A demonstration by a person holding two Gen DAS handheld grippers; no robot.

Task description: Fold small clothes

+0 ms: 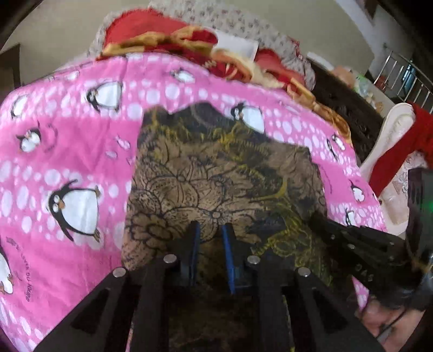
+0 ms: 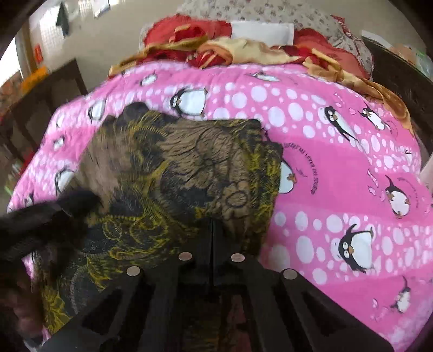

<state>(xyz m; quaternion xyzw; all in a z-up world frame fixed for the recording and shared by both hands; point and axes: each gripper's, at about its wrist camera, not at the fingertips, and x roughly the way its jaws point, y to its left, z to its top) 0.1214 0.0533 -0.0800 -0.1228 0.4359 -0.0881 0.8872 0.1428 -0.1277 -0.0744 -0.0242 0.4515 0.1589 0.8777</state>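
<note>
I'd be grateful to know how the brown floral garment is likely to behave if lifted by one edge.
The brown floral garment looks thin and creased, so it would probably hang limp. It likely weighs little. Lying on the soft pink penguin blanket, it may drag and bunch rather than slide cleanly.

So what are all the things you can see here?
garment: one, brown with black and yellow flowers, flat on the quilt.
quilt: one, pink with white dots and penguins, covers the bed.
red bedding: a heap, red and gold, at the far end of the quilt.
floral pillow: one, pale with small flowers, behind the heap.
white pad: one, white, on the heap.
left gripper: one, black with blue pads, over the garment's near edge, jaws a little apart.
right gripper: one, black, at the garment's near edge, jaws shut; whether cloth is pinched is unclear.
</note>
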